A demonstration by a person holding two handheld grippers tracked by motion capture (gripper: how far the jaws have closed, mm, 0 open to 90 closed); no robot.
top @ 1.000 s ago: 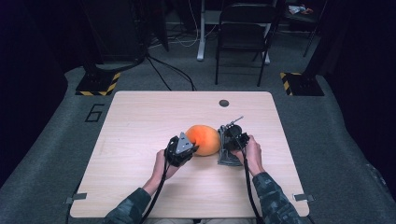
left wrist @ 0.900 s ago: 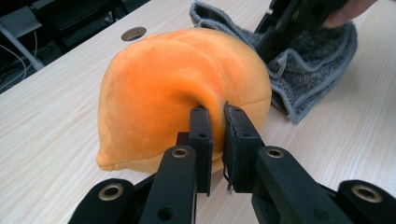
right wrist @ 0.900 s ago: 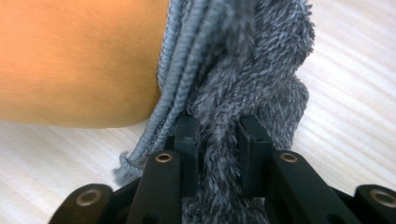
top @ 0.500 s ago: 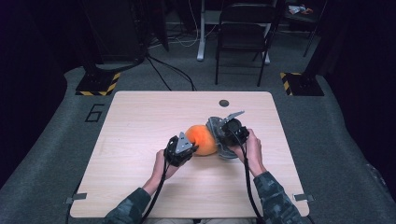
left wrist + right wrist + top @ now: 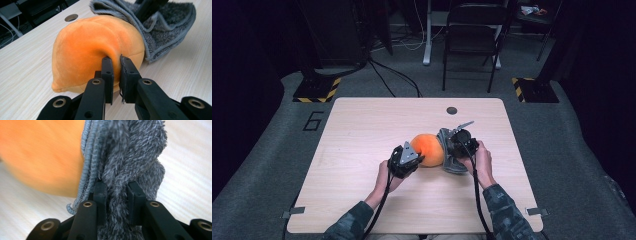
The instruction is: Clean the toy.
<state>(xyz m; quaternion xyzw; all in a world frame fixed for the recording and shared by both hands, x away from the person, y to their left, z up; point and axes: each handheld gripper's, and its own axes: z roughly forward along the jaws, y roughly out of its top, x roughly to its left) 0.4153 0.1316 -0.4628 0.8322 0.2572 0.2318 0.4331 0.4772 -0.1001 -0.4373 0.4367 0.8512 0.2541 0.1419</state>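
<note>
Near the middle of the table [image 5: 362, 130] sits an orange plush ball [image 5: 428, 149], with a grey cloth [image 5: 447, 152] bunched against its right side. At the ball's near-left side, the left gripper [image 5: 115, 75] has its jaws pinched together on a fold of the orange fabric, apparently to steady the soft toy. On the other side, the right gripper [image 5: 117, 195] is clamped on a thick fold of the cloth and holds it up against the ball, likely so the cloth can rub or wrap its surface. Both of the person's hands rest low over the tabletop behind the grippers. Beyond the table stands a folding chair [image 5: 474, 35].
</note>
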